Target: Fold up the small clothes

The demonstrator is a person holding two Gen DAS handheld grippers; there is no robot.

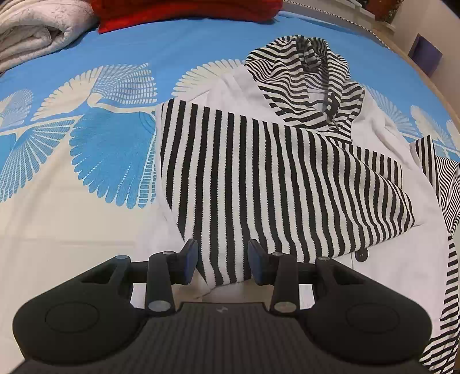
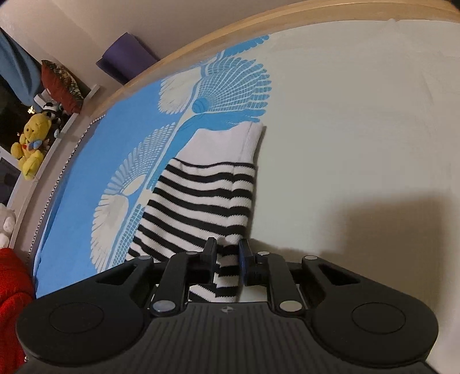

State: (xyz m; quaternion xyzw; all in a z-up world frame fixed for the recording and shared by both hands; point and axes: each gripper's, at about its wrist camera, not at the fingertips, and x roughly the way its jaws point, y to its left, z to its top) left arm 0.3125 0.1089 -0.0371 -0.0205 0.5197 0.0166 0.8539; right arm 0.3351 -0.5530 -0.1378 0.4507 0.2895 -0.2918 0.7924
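- Left tool point(image 1: 222, 263) hangs over the near edge of the garment point(image 1: 258, 172); we see its jaws standing apart, with a striped fold lying between the blue pads point(image 1: 192, 263), which do not clearly press it.
- Right tool point(image 2: 227, 259) is closed on a striped sleeve point(image 2: 201, 201); we see the fabric bunched and pinched between the two fingers, with no gap left beside it.
- We find the garment spread on the bed point(image 1: 72, 230), a white top with black-and-white striped parts.
- From the left wrist view, a striped panel lies folded across the white body, its stripes running away from us.
- Its striped hood point(image 1: 304, 83) lies crumpled at the far end, resting on the white fabric.
- One dark button point(image 1: 362, 255) shows on the white part, just right of the left tool.
- In the right wrist view, the sleeve stretches away from the tool, ending in a white cuff point(image 2: 230, 143) flat on the bed.
- Under everything lies a blue and cream cover with a fan pattern.
- Far off we see a red cloth point(image 1: 187, 11) and a rolled pale blanket point(image 1: 37, 31) at the bed's far side.
- Beyond the wooden bed frame point(image 2: 201, 46), a yellow plush toy point(image 2: 30, 143) sits on a ledge, well apart from the sleeve.
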